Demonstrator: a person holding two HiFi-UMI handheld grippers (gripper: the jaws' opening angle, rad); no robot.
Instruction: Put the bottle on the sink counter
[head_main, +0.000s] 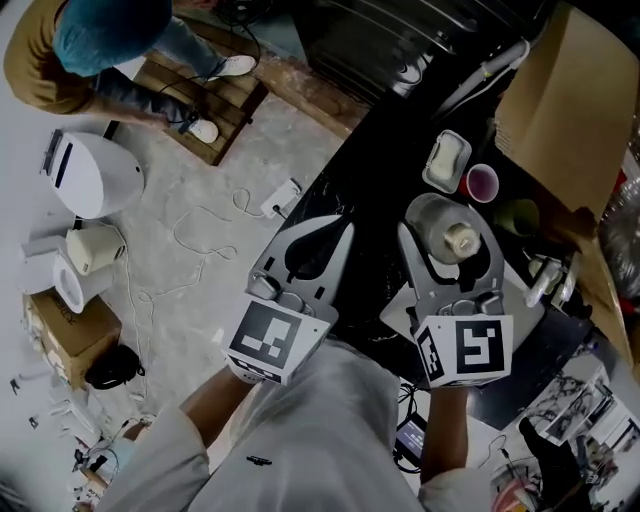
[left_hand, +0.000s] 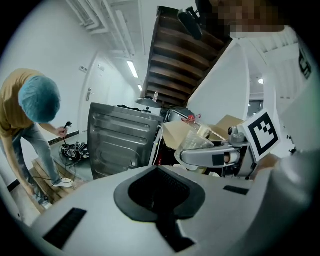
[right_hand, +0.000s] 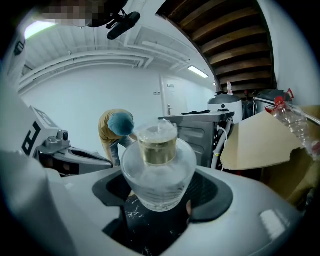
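Note:
The bottle (head_main: 447, 236) is a squat clear glass one with a gold cap; it also shows large in the right gripper view (right_hand: 159, 172). My right gripper (head_main: 447, 244) (right_hand: 162, 194) is shut on it, one jaw on each side of its body, above the dark counter (head_main: 370, 195). To its left, my left gripper (head_main: 326, 234) (left_hand: 159, 174) is shut with nothing in it, its jaws meeting around a small hollow. The left gripper view also catches the right gripper (left_hand: 215, 157) with the bottle (left_hand: 196, 139).
On the counter beyond the bottle are a white dish (head_main: 447, 160), a pink cup (head_main: 482, 183) and a green cup (head_main: 516, 215), with a cardboard box (head_main: 565, 110) at the right. A person (head_main: 80, 45) bends over on the floor at upper left, near cables and a white appliance (head_main: 95, 175).

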